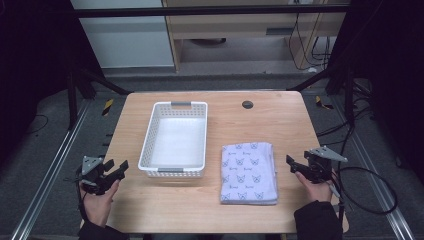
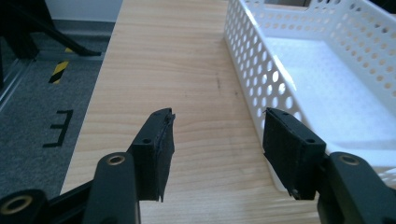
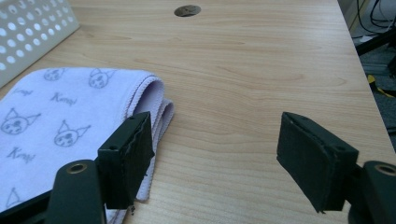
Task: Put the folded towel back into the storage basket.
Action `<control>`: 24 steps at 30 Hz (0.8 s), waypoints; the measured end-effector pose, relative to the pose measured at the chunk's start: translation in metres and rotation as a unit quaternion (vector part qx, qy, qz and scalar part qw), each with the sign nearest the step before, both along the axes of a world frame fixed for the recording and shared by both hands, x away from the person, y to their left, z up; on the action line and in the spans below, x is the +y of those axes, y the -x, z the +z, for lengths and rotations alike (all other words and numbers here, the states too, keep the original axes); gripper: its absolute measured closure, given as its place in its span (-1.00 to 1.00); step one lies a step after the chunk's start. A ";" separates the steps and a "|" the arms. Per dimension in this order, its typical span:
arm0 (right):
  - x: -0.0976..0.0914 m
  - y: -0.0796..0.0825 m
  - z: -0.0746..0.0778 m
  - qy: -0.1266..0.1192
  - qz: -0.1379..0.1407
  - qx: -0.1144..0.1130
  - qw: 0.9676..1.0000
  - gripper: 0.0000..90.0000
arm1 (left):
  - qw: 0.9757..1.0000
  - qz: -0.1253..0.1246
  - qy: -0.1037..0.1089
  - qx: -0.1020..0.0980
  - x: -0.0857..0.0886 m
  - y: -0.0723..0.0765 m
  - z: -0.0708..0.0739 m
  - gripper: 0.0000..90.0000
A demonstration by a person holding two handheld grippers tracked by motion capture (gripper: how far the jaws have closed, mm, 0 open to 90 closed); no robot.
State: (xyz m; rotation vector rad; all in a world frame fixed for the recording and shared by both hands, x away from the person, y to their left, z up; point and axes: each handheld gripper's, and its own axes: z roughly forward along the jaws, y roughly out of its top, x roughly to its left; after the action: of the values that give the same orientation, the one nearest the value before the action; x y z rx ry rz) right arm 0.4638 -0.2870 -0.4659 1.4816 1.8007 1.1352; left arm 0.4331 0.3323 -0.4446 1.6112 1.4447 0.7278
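Note:
A folded lilac towel [image 1: 249,172] printed with small cat faces lies on the wooden table [image 1: 270,125], right of centre. A white perforated plastic basket [image 1: 175,138] stands empty left of it. My left gripper [image 1: 119,167] hovers open near the table's left edge, just left of the basket's near corner; its jaws [image 2: 217,149] hold nothing and the basket wall [image 2: 261,74] rises at the right. My right gripper [image 1: 290,162] is open to the right of the towel; in the right gripper view [image 3: 215,154] the towel's folded edge [image 3: 149,100] lies by its left jaw.
A round dark cable hole [image 1: 247,104] marks the table's far side. Black frame struts [image 1: 100,80] and floor cables [image 1: 370,185] flank the table. Bare wood lies between the towel and the right edge.

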 end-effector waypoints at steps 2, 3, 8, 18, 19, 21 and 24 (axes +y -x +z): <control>0.001 0.000 0.001 -0.019 0.010 0.004 1.000 -0.41 | 1.000 -0.011 -0.001 -0.009 -0.004 0.002 0.004 -0.06; 0.002 0.000 0.002 -0.028 0.022 0.006 0.999 -0.41 | 1.000 -0.014 -0.004 -0.011 -0.005 0.002 0.005 -0.06; 0.010 0.000 0.006 -0.012 0.039 0.000 0.999 -0.43 | 0.999 -0.031 0.002 -0.017 -0.014 0.003 0.010 -0.13; 0.010 0.000 0.023 -0.014 0.037 -0.022 0.999 -0.46 | 0.998 -0.065 -0.005 -0.022 -0.035 -0.010 0.027 -0.25; 0.010 0.000 0.023 -0.014 0.037 -0.022 0.999 -0.46 | 0.997 -0.068 -0.005 -0.023 -0.037 -0.011 0.030 -0.25; 0.009 -0.002 0.029 -0.012 0.037 -0.028 0.999 -0.46 | 0.997 -0.074 -0.004 -0.026 -0.043 -0.015 0.035 -0.28; 0.006 -0.004 0.035 -0.013 0.034 -0.035 0.999 -0.46 | 0.997 -0.077 0.000 -0.024 -0.047 -0.016 0.038 -0.30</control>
State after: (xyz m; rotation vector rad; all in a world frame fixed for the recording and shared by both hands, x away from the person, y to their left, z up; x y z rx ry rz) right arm 0.4678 -0.2807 -0.4310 1.3871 1.8062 1.2339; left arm 0.4486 0.2857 -0.4064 1.6728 1.2718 0.6729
